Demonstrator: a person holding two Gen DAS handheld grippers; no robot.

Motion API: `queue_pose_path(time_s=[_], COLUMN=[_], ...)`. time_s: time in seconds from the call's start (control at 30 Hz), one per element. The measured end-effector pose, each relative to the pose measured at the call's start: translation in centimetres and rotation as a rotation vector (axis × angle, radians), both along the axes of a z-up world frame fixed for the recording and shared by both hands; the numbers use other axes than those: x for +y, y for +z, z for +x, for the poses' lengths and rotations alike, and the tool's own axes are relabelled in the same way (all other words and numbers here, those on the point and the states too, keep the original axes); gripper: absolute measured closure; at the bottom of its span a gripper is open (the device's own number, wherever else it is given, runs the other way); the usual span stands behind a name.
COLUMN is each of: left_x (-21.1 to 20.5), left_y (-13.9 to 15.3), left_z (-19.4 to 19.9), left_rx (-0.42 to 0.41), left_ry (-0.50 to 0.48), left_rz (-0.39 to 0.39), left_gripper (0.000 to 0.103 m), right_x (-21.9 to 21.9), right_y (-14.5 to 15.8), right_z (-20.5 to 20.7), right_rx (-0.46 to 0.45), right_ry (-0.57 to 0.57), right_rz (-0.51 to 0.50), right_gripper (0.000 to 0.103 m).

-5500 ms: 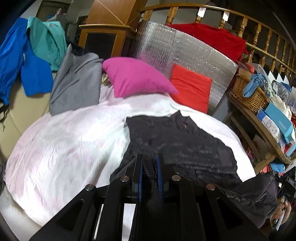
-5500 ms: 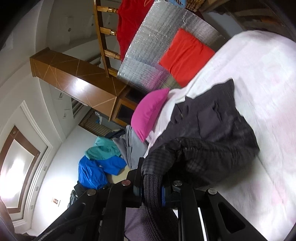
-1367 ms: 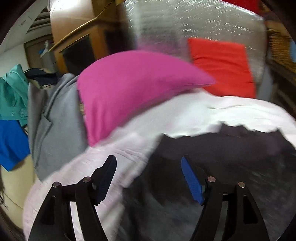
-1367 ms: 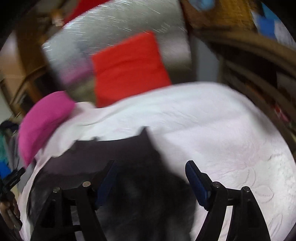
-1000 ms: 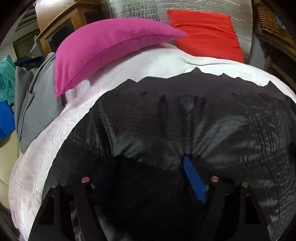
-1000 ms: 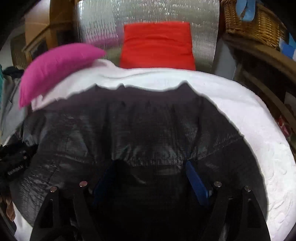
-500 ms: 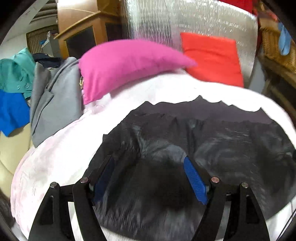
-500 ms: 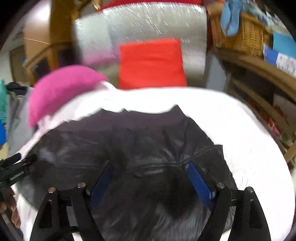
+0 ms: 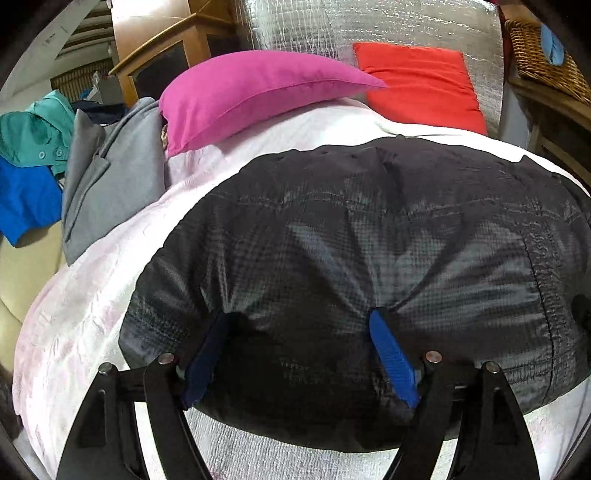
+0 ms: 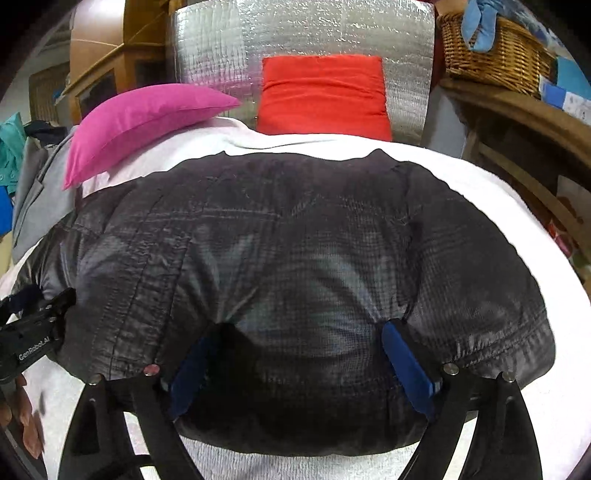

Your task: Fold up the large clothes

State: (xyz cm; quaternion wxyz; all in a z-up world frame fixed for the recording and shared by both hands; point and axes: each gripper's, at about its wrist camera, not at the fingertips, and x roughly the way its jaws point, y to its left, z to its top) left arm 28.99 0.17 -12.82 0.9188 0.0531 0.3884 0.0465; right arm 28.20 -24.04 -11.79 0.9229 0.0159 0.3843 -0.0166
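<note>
A black quilted jacket (image 9: 369,229) (image 10: 295,229) lies folded and puffy on the white bedspread (image 9: 85,295). My left gripper (image 9: 299,315) stands over its near left part, jaws wide and still opening, the blue pads (image 9: 391,354) sunk into the fabric on either side of a bulge. My right gripper (image 10: 303,326) does the same on the near right part, jaws wide and opening, with padded cloth swelling between its pads (image 10: 406,369). Neither pinches a fold. The left gripper's body (image 10: 33,339) and a hand (image 10: 22,417) show at the right wrist view's left edge.
A pink pillow (image 9: 258,88) and a red pillow (image 9: 417,81) lean at the bed's head against a silver panel (image 10: 295,33). Grey (image 9: 110,192), teal (image 9: 33,136) and blue (image 9: 22,195) clothes lie at the left. A wicker basket (image 10: 491,51) sits on a shelf at the right.
Seconds ago both grippers were shut on jacket fabric; they have let go. Over the last half second both came forward and down onto the jacket, which now fills both views.
</note>
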Motion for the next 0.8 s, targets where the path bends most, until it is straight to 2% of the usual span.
queue_pose_path(time_s=[0.17,0.27,0.37,0.43,0.53,0.57,0.6,0.7,0.8], left_x=[0.0,0.1,1.3,2.1,3.1,3.4,3.6,2.8,2.9], left_y=[0.4,1.7,3.4,3.8,2.8,1.9,1.4,0.8,0.6], left_z=[-0.1,-0.7,-1.6,-1.6,-0.8,-0.3,-0.2,-0.1,0.1], left_rx=[0.020,0.032,-0.008,-0.021,0.021,0.058,0.066,0.056,0.055], left_ry=[-0.008,-0.018,0.007,0.026,0.054,0.058,0.056,0.048,0.057], left_rz=[-0.001,0.011,-0.007,-0.024,-0.032,-0.044,-0.048,-0.011,-0.029], left_gripper=[0.022,0.023,0.023,0.023,0.023,0.022,0.022,0.021,0.021], right_x=[0.0,-0.3,-1.4,-2.7,-4.7,-5.3,-5.7,-5.4,-5.4], right_y=[0.4,2.2,4.7,5.2,2.6,1.5,0.9,0.9,0.8], right_z=[0.5,0.2,-1.2,-1.1,0.0,0.2,0.2,0.6,1.2], right_rx=[0.023,0.048,-0.039,-0.055,0.039,0.067,0.059,0.057,0.062], right_ry=[0.008,0.014,-0.017,-0.045,-0.094,-0.090,-0.082,-0.086,-0.088], right_rz=[-0.002,0.031,0.021,0.002,-0.002,0.022,0.048,0.036,0.044], right_gripper=[0.011,0.012,0.011,0.010,0.010,0.009,0.008,0.005,0.002])
